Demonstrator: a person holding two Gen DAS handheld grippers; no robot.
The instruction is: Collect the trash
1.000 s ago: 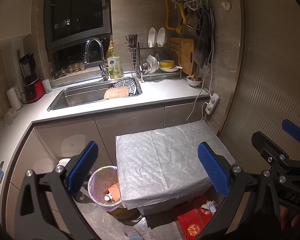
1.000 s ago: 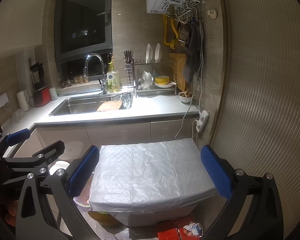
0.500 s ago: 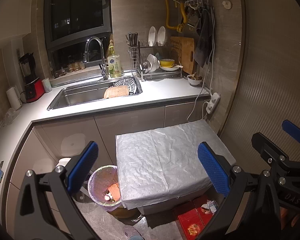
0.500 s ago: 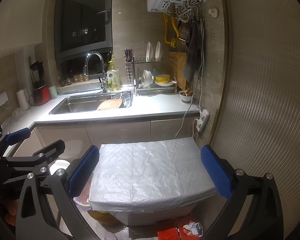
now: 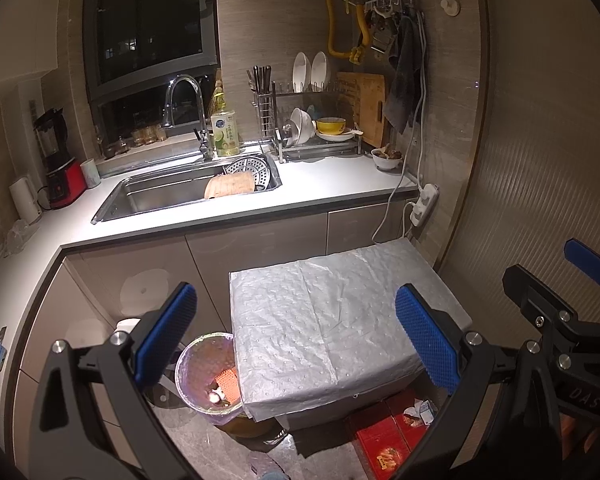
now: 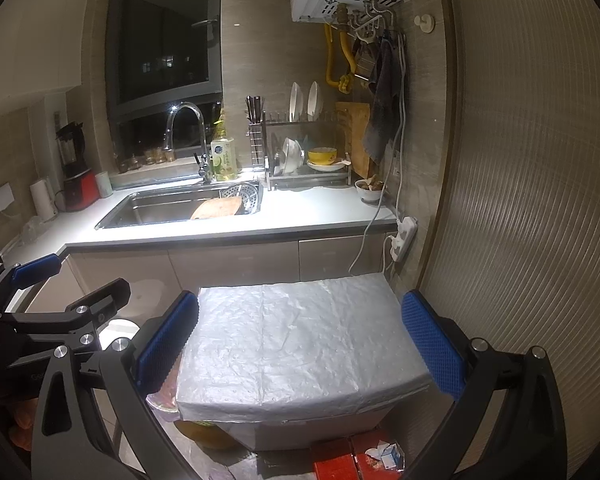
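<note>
Both jaws are standing wide apart, gripping nothing: left gripper (image 5: 296, 344) and right gripper (image 6: 300, 344) are hovering above the foil-covered box (image 5: 332, 320). Below the left gripper's left finger, the trash bin (image 5: 204, 368) is sitting with scraps inside; the left gripper looks nearer. Farther off, the counter (image 5: 320, 188) is lying beyond both.

Night kitchen, lit artificially. White L-shaped worktop (image 5: 320, 188) is seen at 12 o'clock, steel sink (image 5: 180, 196) set in it, dark window (image 5: 152, 28) above. Ribbed wall panel (image 6: 520, 200) at 3 o'clock; grey tiled floor (image 5: 204, 444) at 6.
</note>
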